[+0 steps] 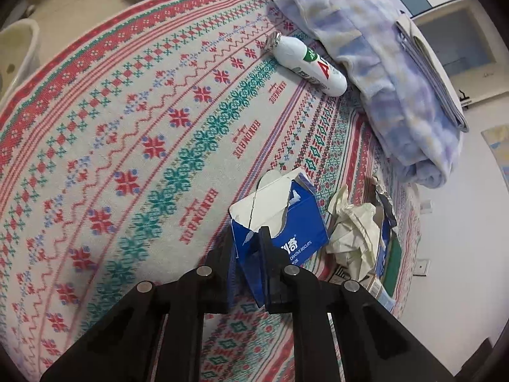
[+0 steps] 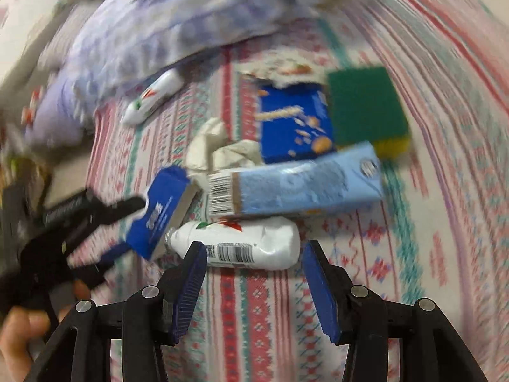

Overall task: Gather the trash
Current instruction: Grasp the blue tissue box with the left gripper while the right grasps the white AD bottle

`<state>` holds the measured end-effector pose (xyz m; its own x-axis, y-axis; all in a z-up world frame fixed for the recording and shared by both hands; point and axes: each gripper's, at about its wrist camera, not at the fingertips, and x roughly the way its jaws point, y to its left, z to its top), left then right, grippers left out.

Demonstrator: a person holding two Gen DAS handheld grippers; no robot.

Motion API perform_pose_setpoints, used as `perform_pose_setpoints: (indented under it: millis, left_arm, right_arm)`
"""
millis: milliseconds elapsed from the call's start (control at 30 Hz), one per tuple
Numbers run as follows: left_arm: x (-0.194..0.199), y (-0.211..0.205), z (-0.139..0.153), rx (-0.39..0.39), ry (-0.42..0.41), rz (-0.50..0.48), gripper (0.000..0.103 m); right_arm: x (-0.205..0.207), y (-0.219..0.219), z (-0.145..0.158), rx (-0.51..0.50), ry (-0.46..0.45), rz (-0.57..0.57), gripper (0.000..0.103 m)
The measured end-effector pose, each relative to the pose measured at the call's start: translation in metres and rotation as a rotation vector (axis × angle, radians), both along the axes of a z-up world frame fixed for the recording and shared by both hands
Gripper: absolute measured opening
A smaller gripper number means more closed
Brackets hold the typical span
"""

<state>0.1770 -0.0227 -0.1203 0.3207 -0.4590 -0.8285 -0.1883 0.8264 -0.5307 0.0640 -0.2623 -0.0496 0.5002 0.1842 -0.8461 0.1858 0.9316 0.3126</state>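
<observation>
Left claw (image 1: 246, 254) angled down, clamped on torn blue box (image 1: 286, 222), right claw (image 2: 254, 261) empty

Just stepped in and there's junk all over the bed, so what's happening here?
A person is collecting trash off a patterned bedspread with two handheld grippers. The left gripper is shut on a torn blue biscuit box. The right gripper is open and empty above a crushed white bottle. Crumpled paper, a light blue carton and a green sponge lie uncollected.
</observation>
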Motion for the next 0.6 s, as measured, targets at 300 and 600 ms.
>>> perform_pose_setpoints:
  millis: [300, 600]
  left_arm:
    - [-0.034, 0.058, 0.047, 0.024, -0.069, -0.048, 0.011]
    - [-0.070, 0.127, 0.086, 0.089, -0.136, -0.076, 0.011]
  right_arm:
    - [0.010, 0.067, -0.015, -0.368, -0.020, 0.384, 0.055]
    - [0.035, 0.090, -0.054, -0.495, 0.061, 0.482, 0.055]
